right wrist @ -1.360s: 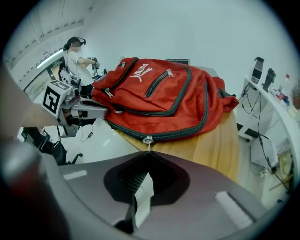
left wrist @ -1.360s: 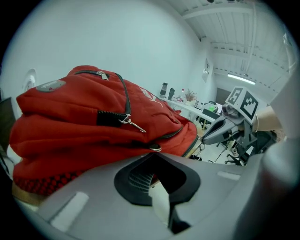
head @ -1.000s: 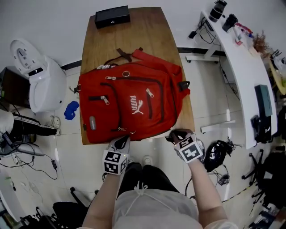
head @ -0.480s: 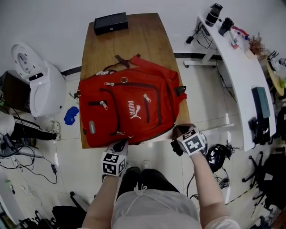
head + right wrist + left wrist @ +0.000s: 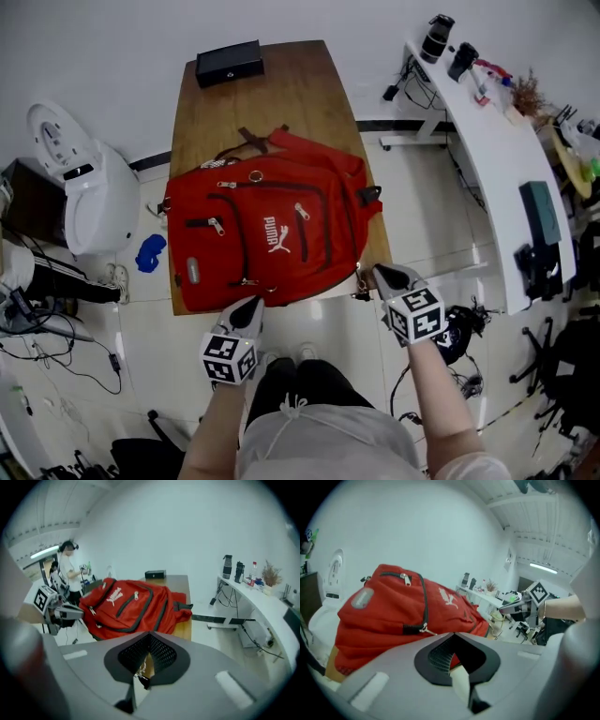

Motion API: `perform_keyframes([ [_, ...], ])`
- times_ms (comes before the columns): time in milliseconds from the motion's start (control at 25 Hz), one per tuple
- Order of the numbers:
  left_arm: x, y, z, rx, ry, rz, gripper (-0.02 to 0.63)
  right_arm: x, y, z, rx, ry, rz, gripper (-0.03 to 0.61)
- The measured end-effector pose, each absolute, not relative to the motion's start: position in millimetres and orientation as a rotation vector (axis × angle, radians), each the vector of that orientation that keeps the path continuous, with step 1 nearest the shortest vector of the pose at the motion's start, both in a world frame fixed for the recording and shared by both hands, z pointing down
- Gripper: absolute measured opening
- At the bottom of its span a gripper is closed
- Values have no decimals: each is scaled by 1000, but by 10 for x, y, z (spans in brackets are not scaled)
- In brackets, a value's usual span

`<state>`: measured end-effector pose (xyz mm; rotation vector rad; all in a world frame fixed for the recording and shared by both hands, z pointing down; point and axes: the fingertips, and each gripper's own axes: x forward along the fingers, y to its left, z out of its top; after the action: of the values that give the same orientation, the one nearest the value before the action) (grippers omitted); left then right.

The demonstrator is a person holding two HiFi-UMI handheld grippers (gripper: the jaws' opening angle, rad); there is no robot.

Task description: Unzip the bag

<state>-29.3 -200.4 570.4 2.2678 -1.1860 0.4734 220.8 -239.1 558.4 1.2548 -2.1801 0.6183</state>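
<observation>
A red backpack (image 5: pixel 272 234) lies flat on the wooden table (image 5: pixel 281 94), with its zips shut and several metal pulls showing. My left gripper (image 5: pixel 247 309) is shut and empty just off the bag's near edge; in the left gripper view the bag (image 5: pixel 393 616) fills the space ahead of that gripper (image 5: pixel 453 634). Shut too, my right gripper (image 5: pixel 379 271) sits by the bag's near right corner, where a small dark strap end (image 5: pixel 359 286) dangles off the table. In the right gripper view the bag (image 5: pixel 131 604) lies beyond that gripper (image 5: pixel 150 633).
A black box (image 5: pixel 228 61) sits at the table's far end. A white machine (image 5: pixel 75 183) and a blue object (image 5: pixel 148 253) on the floor are to the left. A white desk (image 5: pixel 497 159) with bottles stands at the right. A person (image 5: pixel 70 569) stands behind the table.
Both grippers have drawn back a little from the bag's near edge. The right one has shifted outward to the table's near right corner. The bag has not moved.
</observation>
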Motion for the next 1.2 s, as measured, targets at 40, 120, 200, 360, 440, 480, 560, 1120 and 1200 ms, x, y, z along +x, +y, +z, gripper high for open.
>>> perform_keyframes([
  [40, -295, -1998, 5560, 2292, -1197, 435, 6, 2161, -2368, 5429, 1272, -2252, 618, 8],
  [120, -289, -1969, 5300, 2340, -1217, 376, 6, 2083, -2292, 5147, 1288, -2360, 572, 8],
  [200, -278, -1903, 5108, 2370, -1228, 332, 6, 2020, -2185, 4942, 1285, -2418, 506, 8],
  [360, -284, -1711, 4805, 2396, -1195, 236, 6, 1833, -1923, 4678, 1280, -2505, 403, 8],
  [440, -305, -1614, 4634, 2426, -1192, 190, 6, 1754, -1782, 4554, 1307, -2539, 325, 8],
  [480, -323, -1554, 4558, 2442, -1199, 177, 6, 1715, -1699, 4501, 1320, -2549, 295, 8],
  [560, -362, -1408, 4425, 2472, -1215, 151, 6, 1620, -1518, 4403, 1335, -2567, 263, 8],
  [1120, -684, 612, 3742, 2736, -1197, 81, 6, 655, 568, 3843, 1275, -2695, 93, 8],
  [1200, -734, 842, 3679, 2749, -1196, 87, 6, 533, 810, 3794, 1250, -2714, 79, 8],
])
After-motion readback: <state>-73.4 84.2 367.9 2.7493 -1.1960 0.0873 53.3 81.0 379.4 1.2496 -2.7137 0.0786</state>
